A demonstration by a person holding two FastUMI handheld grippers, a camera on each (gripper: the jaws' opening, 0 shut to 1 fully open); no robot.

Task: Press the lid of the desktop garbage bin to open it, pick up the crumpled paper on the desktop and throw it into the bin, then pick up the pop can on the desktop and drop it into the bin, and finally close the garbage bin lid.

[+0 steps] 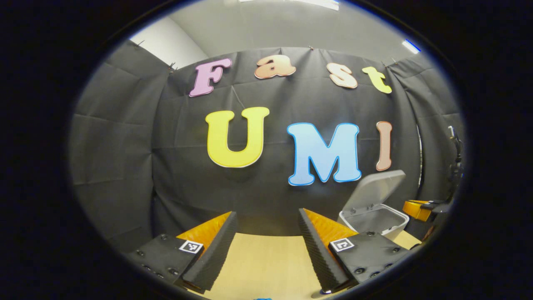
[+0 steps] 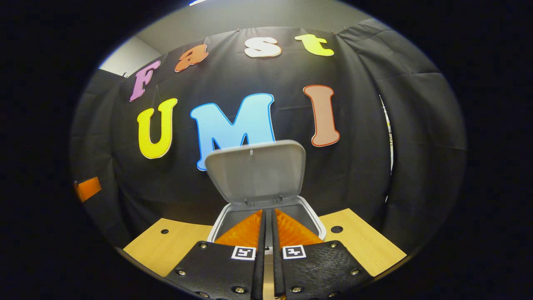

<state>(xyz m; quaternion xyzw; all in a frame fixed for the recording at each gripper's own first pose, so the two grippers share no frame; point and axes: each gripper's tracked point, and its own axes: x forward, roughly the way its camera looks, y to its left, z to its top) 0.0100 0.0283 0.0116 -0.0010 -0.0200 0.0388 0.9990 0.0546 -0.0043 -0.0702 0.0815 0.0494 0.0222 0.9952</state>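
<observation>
I can read no words, brand names or numbers on anything here. The only signs I find are the small square black-and-white code markers: two on my left hand-held gripper (image 1: 266, 227), one on the plate at the foot of each finger, and two on my right hand-held gripper (image 2: 268, 227), set side by side. They carry patterns, not letters.

The right gripper (image 2: 267, 223) points at twelve o'clock over the bin (image 2: 315, 221), fingers nearly touching with nothing between them. The lid (image 2: 256, 171) stands raised. The wooden desktop (image 2: 358, 241) spreads toward four and eight o'clock.
</observation>
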